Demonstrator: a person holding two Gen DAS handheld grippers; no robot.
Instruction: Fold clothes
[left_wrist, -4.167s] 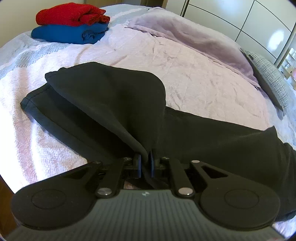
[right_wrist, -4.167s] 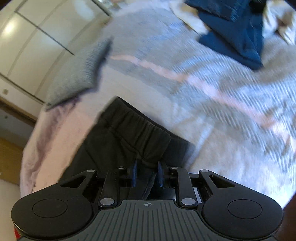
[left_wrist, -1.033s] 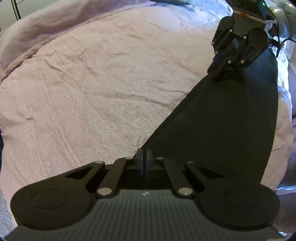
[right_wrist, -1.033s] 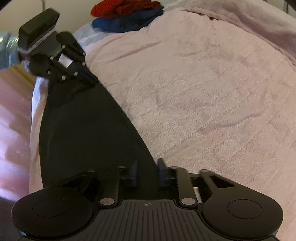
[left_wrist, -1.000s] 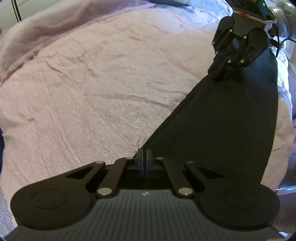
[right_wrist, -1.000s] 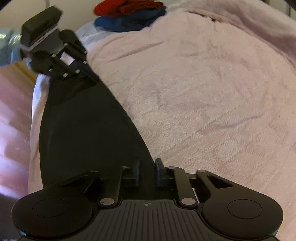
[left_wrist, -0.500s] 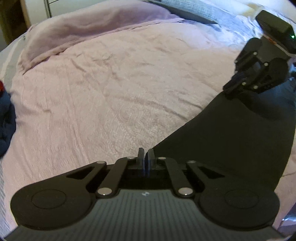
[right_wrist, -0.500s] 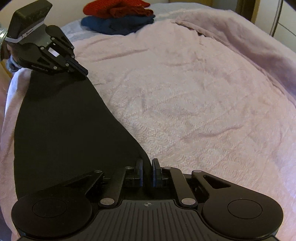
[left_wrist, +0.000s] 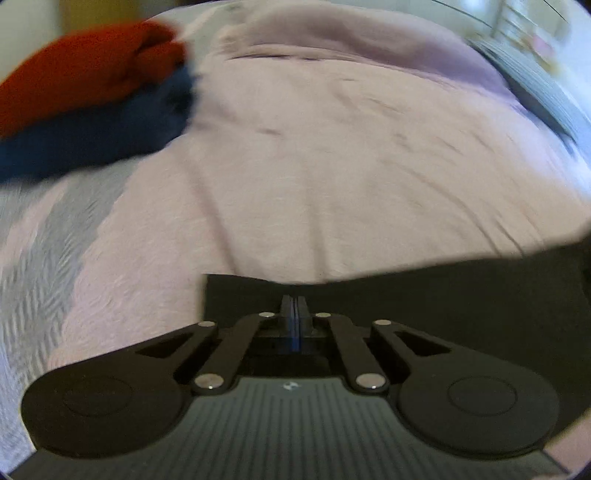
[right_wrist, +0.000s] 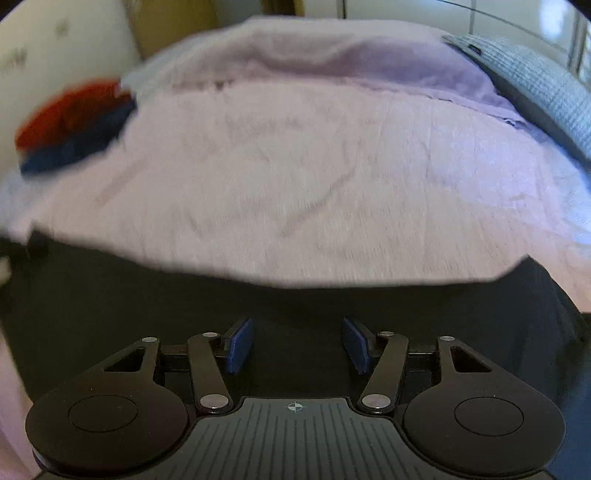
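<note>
Left tool (left_wrist: 293, 306) angled down, clamped on black garment (left_wrist: 461, 295) edge, right tool (right_wrist: 297, 347) opening above it.

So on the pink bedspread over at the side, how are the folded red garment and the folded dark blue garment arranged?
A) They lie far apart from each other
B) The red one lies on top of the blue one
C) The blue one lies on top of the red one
B: in both wrist views the folded red garment sits directly on the folded dark blue garment, forming one stack on the pink bedspread.
</note>
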